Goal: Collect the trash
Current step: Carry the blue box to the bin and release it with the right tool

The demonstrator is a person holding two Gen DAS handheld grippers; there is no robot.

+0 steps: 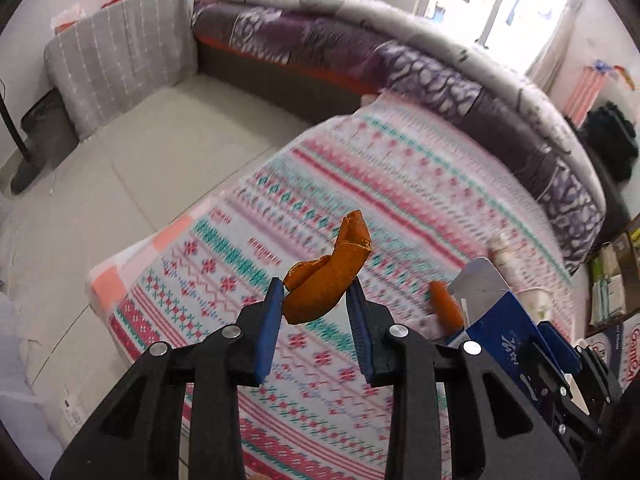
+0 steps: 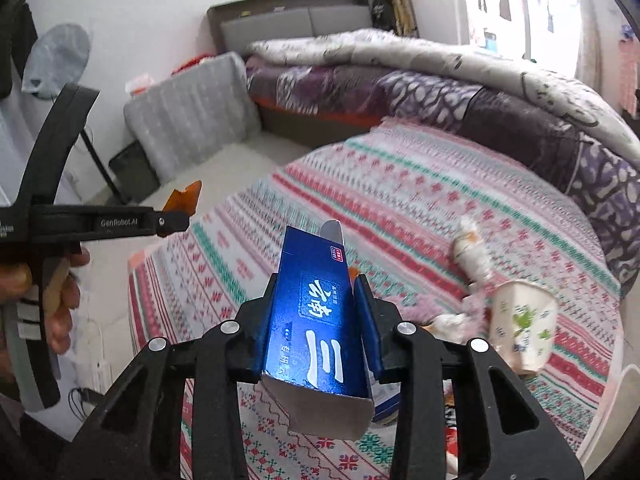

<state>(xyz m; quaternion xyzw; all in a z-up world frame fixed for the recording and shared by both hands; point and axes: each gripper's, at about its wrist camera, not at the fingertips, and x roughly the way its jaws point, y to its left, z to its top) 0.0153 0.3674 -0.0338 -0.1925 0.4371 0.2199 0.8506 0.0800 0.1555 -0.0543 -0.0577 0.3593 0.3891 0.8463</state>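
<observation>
Both pieces of trash are lifted clear of the patterned cloth (image 1: 400,184) covering the counter. The left hand-held gripper (image 1: 316,300) is clenched on an orange peel (image 1: 324,280), which curls up and forward past the fingertips. The right hand-held gripper (image 2: 316,312) is clenched on a blue carton (image 2: 316,320), its open flap hanging back toward the wrist. Judgement: the step in hand is carrying both to a bin; none is in view. The peel is caught only along its lower part, so keep the squeeze steady and avoid quick swings. The carton is crushable; no harder grip needed. Ahead and right of the right hand-held gripper lie a paper cup (image 2: 524,324) and crumpled wrappers (image 2: 472,256), not yet collected. The counter edge falls away left of the left hand-held gripper onto open floor (image 1: 120,168); a bed (image 1: 360,40) hems in the far side, so left looks the free way out.
</observation>
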